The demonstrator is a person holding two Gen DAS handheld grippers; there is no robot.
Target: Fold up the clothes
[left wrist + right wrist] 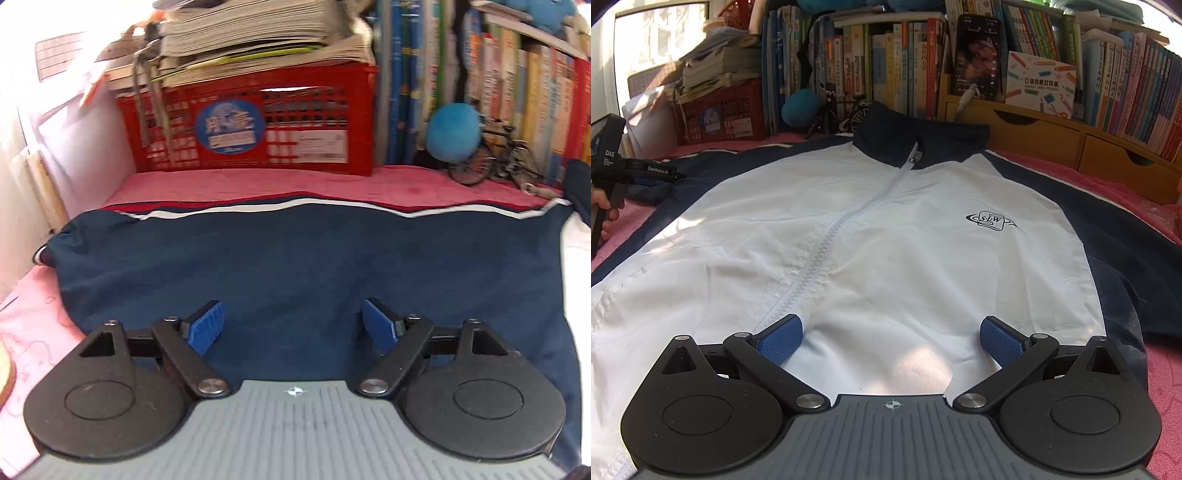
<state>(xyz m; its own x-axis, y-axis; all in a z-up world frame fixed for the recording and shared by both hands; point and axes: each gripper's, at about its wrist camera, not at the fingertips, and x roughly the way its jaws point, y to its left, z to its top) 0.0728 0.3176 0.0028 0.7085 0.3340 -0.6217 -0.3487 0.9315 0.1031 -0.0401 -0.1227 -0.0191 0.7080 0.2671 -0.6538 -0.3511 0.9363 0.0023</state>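
A jacket (886,229) with a white front, navy sleeves and navy collar lies flat and zipped on a pink cover (1167,387). My right gripper (892,325) hovers open over the lower white front, just right of the zipper (827,243), with nothing between its pads. In the left wrist view the navy sleeve (295,258) with its white and red stripe fills the middle. My left gripper (292,310) stands open above it, blue pads apart and only cloth beneath. The right wrist view shows the left gripper (639,173) at the far left over the sleeve, held by a hand (602,206).
A red crate (258,125) piled with papers stands beyond the sleeve, beside a blue ball (454,133) and a model bicycle (491,158). Rows of books, a propped phone (977,55) and a wooden drawer unit (1052,136) line the back. A white wall (22,166) is at the left.
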